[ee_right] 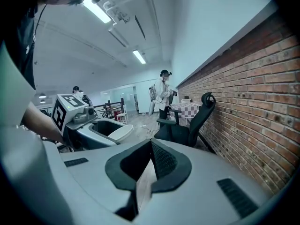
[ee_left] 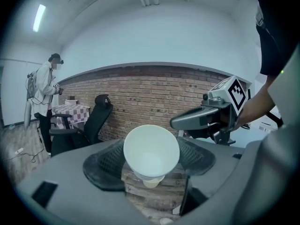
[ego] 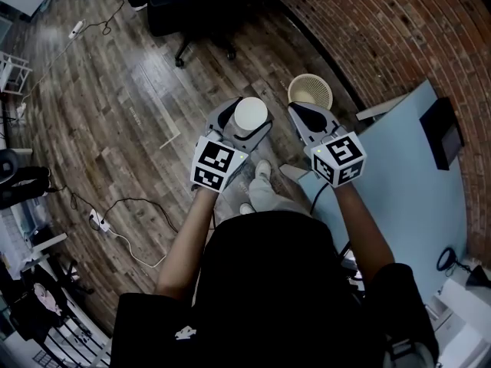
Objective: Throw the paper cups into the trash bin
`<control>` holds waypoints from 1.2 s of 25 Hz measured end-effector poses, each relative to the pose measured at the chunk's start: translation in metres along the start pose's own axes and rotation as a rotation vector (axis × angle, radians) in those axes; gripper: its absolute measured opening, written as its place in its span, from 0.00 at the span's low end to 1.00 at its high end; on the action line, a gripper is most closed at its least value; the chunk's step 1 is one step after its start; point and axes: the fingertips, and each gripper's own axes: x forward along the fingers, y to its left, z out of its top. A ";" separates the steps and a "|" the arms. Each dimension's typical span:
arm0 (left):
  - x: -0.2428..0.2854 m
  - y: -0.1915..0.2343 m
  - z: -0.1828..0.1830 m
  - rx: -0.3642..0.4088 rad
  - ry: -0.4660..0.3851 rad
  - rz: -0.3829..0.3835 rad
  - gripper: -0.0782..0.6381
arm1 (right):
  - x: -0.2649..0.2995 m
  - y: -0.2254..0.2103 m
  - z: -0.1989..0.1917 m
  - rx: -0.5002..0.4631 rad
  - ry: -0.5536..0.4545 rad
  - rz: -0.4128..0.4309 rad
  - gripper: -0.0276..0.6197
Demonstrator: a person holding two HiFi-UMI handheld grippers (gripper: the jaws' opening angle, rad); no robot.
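The left gripper [ego: 244, 126] is held at the left of the head view, its marker cube toward the body. A white paper cup [ego: 251, 115] is clamped between its jaws. In the left gripper view the two dark mesh pads are pressed against the sides of the paper cup [ee_left: 151, 150]. The open mouth of the cup is turned toward the camera and its base points away. Nothing can be seen inside the cup.

The right gripper [ego: 307, 117] is held alongside the left gripper, at the right of the head view. In the right gripper view its jaws [ee_right: 151, 146] are brought together at the tips, and nothing is held between them.

The trash bin [ego: 310, 90], a pale round basket, is placed on the wooden floor [ego: 115, 113]. It stands close to the brick wall [ego: 368, 29] and near the corner of the light blue table [ego: 406, 167]. It is located just beyond the tip of the right gripper. The paper cup is positioned to the left of the bin and is not over the opening.

A black office chair [ego: 192, 10] is located farther away on the floor. A second person [ee_left: 44, 102] is seen standing well behind it in the left gripper view.
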 end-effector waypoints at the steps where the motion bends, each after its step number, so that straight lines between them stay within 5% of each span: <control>1: 0.004 0.002 0.001 0.000 0.003 -0.003 0.60 | 0.003 -0.004 0.000 0.003 0.000 0.000 0.05; 8: 0.042 0.011 0.006 0.002 0.033 -0.027 0.60 | 0.009 -0.056 0.008 0.072 -0.044 -0.051 0.05; 30: 0.165 -0.014 0.035 0.093 0.092 -0.284 0.60 | -0.022 -0.158 -0.008 0.249 -0.136 -0.246 0.05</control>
